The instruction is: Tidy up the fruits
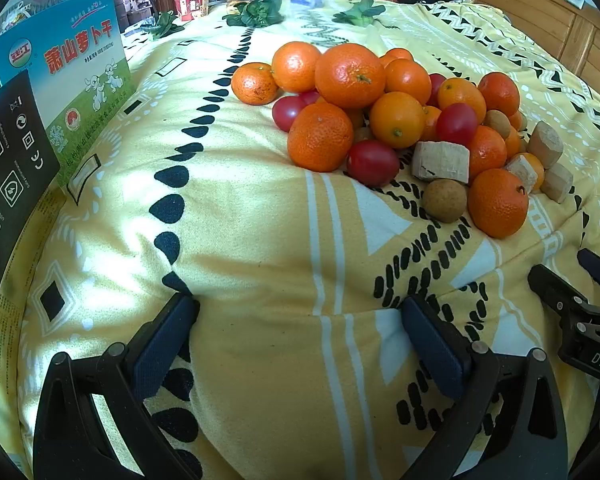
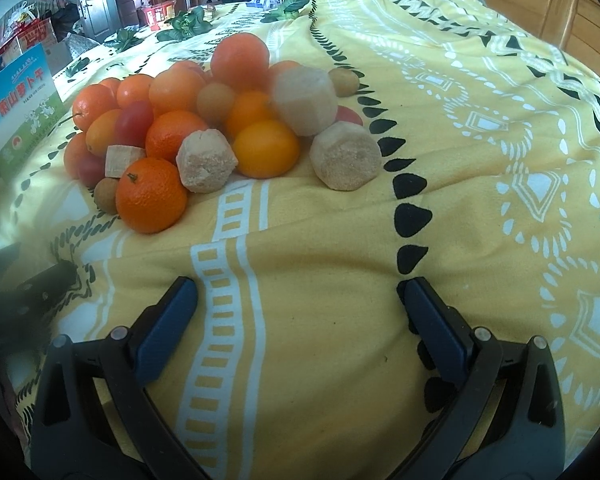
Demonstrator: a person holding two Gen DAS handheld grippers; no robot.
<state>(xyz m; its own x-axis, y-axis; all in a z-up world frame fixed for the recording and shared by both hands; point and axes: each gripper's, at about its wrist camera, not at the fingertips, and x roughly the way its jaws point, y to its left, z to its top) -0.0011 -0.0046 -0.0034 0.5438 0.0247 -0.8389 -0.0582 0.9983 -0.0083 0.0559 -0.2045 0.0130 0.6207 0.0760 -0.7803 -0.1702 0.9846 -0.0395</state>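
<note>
Left wrist view: fruit pile (image 1: 384, 120) on yellow blanket (image 1: 240, 240), ahead of my left gripper (image 1: 300, 324); both grippers (image 2: 298, 312) spread, empty. Sorting not started; next I approach nearest orange (image 2: 151, 196).

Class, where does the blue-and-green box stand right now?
The blue-and-green box stands upright at the far left in both views, on the yellow cloth, left of the fruit pile.

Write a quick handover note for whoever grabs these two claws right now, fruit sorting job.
Left claw: open, empty, over the yellow cloth.
Right claw: open, empty, also short of the pile.
Fruit: oranges, cherry tomatoes, small brown fruits and pale cut chunks sit mixed in one heap.
Done: nothing sorted.
Left: separate every kind.
</note>
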